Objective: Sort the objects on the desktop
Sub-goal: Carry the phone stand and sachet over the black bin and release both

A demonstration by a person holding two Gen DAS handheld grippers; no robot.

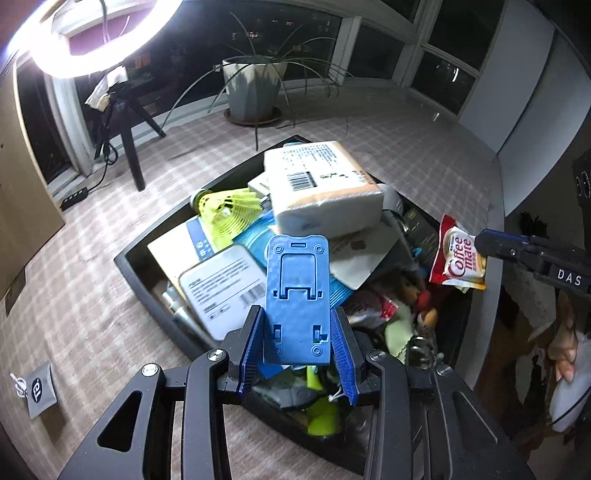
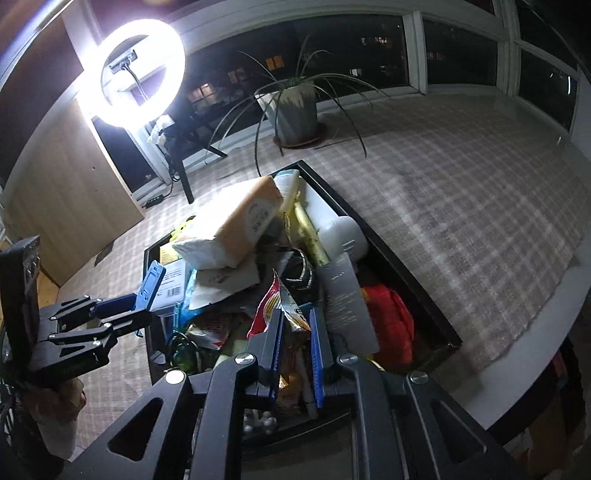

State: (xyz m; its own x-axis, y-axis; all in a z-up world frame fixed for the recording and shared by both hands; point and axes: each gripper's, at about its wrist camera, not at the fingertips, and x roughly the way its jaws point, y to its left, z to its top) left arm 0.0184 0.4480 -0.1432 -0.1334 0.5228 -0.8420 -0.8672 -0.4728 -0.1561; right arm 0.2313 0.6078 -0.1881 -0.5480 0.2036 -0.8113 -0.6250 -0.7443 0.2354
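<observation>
My left gripper (image 1: 297, 314) is shut on a blue folding phone stand (image 1: 297, 280), which it holds upright above the black tray (image 1: 147, 243). The tray is heaped with mixed items. At the right of the left wrist view, my right gripper (image 1: 484, 243) pinches a red and white Coffee mate sachet (image 1: 460, 258) over the tray's right side. In the right wrist view the sachet (image 2: 277, 302) sits crumpled between the nearly closed fingers of the right gripper (image 2: 297, 321). The left gripper (image 2: 136, 306) shows at the left with the blue stand (image 2: 149, 284).
The tray (image 2: 406, 273) holds a tissue pack (image 1: 325, 184), a yellow shuttlecock (image 1: 229, 210), boxes and a red item (image 2: 388, 317). A grey pouch (image 1: 40, 384) lies on the checked tablecloth. A potted plant (image 1: 255, 88) and a ring light (image 1: 92, 33) stand behind.
</observation>
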